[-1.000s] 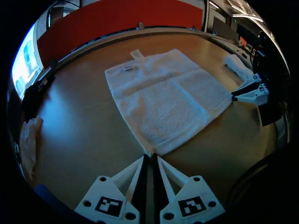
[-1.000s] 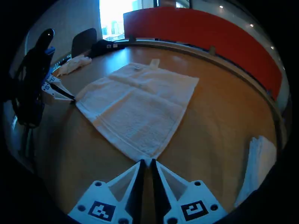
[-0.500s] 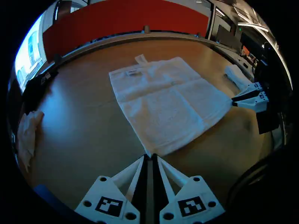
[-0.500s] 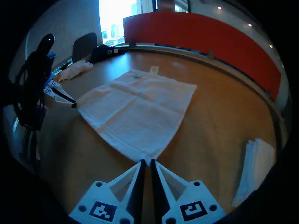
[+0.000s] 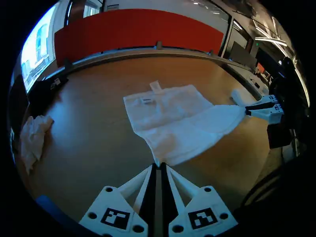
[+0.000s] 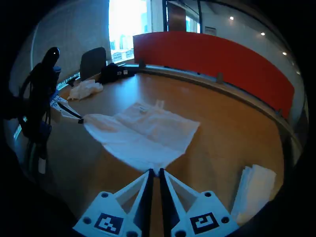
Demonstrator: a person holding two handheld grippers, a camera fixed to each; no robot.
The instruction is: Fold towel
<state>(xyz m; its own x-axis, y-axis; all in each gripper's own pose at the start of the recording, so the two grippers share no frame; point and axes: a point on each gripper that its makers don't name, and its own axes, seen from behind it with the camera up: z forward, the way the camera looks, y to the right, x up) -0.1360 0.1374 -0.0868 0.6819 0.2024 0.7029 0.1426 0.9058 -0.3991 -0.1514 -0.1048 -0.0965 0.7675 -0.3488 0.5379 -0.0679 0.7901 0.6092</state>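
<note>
We have the left gripper (image 5: 160, 165) pressed together on one near corner of the white towel (image 5: 177, 118), and the right gripper (image 6: 155, 170) pinching the other near corner. The near edge hangs stretched between the two, raised off the wooden surface (image 5: 98, 130), while the far part with its tag lies flat. A crumpled cloth (image 5: 33, 134) sits near the surface's edge, and a folded stack (image 6: 254, 189) rests well apart from the towel.

An office meeting room: a large wooden table (image 6: 237, 118), a red partition (image 6: 221, 55) behind it, an office chair (image 6: 91, 61), bright windows (image 6: 126, 27).
</note>
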